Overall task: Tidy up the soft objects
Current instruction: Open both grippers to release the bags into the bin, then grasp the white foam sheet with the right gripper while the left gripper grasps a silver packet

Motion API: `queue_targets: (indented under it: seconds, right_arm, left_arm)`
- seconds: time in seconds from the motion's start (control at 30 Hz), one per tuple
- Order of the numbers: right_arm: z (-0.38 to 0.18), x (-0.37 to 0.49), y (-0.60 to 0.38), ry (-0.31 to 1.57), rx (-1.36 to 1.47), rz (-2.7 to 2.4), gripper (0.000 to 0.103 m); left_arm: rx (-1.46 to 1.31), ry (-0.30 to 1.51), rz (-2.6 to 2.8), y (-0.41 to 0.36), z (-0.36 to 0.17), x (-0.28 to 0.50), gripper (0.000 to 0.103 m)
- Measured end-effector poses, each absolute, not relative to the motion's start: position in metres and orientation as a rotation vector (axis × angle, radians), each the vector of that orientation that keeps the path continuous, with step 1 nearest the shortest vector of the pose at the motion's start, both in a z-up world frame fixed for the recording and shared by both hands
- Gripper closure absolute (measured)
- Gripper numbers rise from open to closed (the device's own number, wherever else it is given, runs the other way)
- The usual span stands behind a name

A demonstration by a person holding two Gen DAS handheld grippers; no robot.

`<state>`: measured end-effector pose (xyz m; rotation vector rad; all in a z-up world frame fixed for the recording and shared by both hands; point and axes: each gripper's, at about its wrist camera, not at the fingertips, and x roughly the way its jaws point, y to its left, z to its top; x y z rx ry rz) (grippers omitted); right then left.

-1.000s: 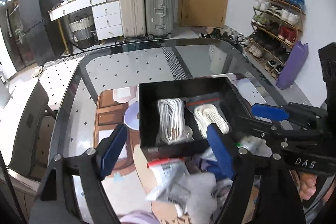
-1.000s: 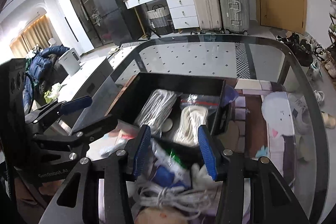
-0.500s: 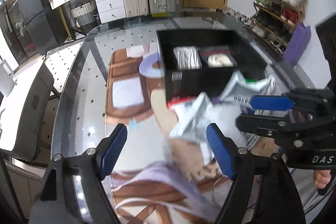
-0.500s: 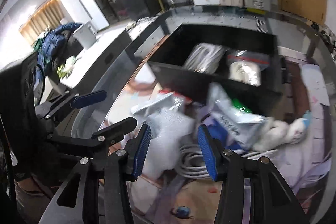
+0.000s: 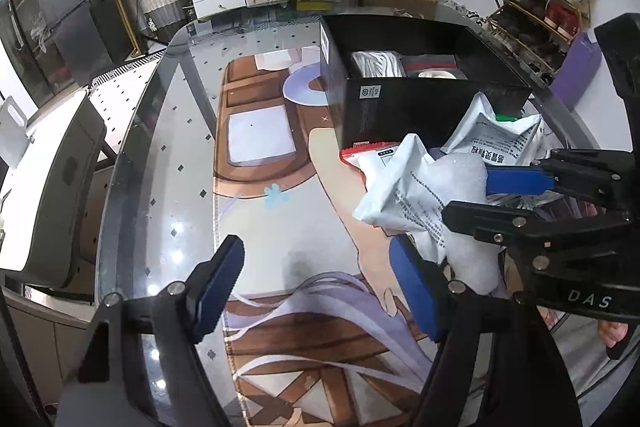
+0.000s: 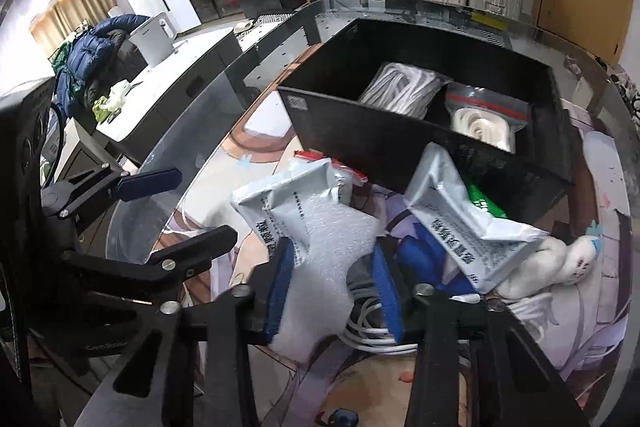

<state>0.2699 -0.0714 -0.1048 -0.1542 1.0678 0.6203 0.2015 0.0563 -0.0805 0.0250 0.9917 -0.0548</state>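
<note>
White cable [image 6: 372, 337]: mostly hidden beneath the foam pouch [image 6: 328, 267] and right claw [image 6: 332, 291].
Green packet [image 6: 486, 205]: only a corner shows behind a printed bag [image 6: 464, 227].
Bag print: too small to read.
Red-edged packet [image 5: 368, 151]: largely covered by bags.
Plush toy [image 6: 560, 267]: partly buried.
Bench [image 5: 160, 131] near edge: cut off by frame.

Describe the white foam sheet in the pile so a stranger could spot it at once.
Start at the black box on the glass table. In the pile before its near wall lies the white foam sheet, pinched by the right claw. Unlike the printed grey pouches beside it, it is unprinted and pebbly.
</note>
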Motion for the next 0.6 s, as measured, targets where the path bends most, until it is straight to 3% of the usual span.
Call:
queue_targets:
  seconds: [0.3,0.6]
  right_arm:
    - [-0.071,0.269,-0.108,0.993,-0.102,0.621,0.073]
    - [-0.074,0.267,-0.147,1.011,-0.073,0.615,0.073]
  left_arm:
    - [0.033,0.963,-0.102,0.031,-0.070,0.200,0.028]
    - [0.047,0.971,-0.043,-0.007,-0.077,0.226,0.019]
